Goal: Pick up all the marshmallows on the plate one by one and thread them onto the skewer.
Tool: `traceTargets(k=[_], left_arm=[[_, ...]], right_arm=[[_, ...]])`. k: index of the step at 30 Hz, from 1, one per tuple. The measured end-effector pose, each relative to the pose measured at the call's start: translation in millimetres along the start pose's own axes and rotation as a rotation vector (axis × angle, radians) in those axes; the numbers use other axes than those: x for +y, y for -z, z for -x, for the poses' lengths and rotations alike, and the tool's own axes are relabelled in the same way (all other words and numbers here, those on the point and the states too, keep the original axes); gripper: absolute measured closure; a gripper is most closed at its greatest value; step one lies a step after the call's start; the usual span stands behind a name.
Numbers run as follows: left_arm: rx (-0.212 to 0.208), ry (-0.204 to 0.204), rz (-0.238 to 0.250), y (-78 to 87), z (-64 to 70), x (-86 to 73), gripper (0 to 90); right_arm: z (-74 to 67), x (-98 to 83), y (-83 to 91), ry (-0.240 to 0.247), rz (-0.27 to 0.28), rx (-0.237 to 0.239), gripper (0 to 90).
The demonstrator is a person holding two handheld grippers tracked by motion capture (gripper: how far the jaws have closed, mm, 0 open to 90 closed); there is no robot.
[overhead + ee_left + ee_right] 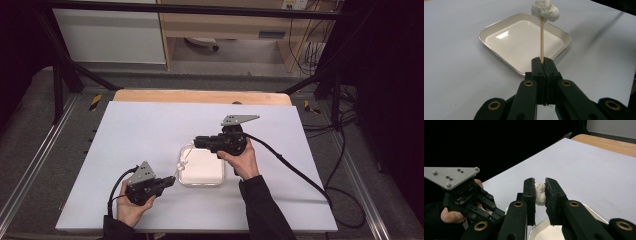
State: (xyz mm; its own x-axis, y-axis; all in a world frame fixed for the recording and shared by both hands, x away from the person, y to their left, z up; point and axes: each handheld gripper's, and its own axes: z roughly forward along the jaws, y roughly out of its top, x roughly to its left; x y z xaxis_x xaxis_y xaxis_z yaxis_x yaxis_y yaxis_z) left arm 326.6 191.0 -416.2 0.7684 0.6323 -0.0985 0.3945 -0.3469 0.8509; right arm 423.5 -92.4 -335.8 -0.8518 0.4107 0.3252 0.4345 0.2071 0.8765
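My left gripper (543,61) is shut on the lower end of a thin wooden skewer (541,40), which points up and away over a white square tray (519,42). A white fluffy lump (545,10) sits on the skewer's tip. In the high view the left gripper (172,181) is at the tray's (207,172) left front, with the skewered lump (181,165) over the tray's left rim. My right gripper (196,142) hovers above the tray's far left corner. Its jaws (540,187) are shut on another white lump (539,193).
The tray stands near the middle of a white sheet (150,130) that covers a wooden table (200,96). Black cables (300,172) trail off to the right. The left gripper's grey plate (450,177) and the hand holding it are to the left in the right gripper view.
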Motion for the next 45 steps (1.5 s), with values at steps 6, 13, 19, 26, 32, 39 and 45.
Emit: traceTargets(k=[6,13,19,26,32,39,45], left_arm=[[0.000,-0.002,-0.004,-0.4,0.0,-0.3,88.7],[0.005,-0.011,-0.017,-1.9,0.8,-0.9,88.7],[0.006,-0.024,-0.033,-2.8,0.5,-1.3,88.7],[0.007,-0.032,-0.058,-4.9,1.7,-1.4,88.8],[0.011,-0.028,-0.060,-4.9,1.7,-1.6,88.8],[0.016,-0.026,-0.069,-6.2,2.2,-2.3,88.9],[0.020,-0.024,-0.074,-5.2,4.9,-0.2,89.0]], right_arm=[[0.9,-2.0,-3.5,-0.006,-0.007,0.012,79.2],[1.3,-4.6,-7.0,-0.016,-0.021,0.030,79.5],[1.1,-6.1,-8.8,-0.022,-0.035,0.049,80.2],[0.0,-8.4,-10.3,-0.015,-0.054,0.071,80.7],[-1.5,-10.3,-11.5,-0.013,-0.063,0.081,80.8],[-2.6,-13.5,-14.7,-0.021,-0.065,0.102,80.9],[-3.5,-14.8,-15.0,-0.014,-0.076,0.089,80.9]])
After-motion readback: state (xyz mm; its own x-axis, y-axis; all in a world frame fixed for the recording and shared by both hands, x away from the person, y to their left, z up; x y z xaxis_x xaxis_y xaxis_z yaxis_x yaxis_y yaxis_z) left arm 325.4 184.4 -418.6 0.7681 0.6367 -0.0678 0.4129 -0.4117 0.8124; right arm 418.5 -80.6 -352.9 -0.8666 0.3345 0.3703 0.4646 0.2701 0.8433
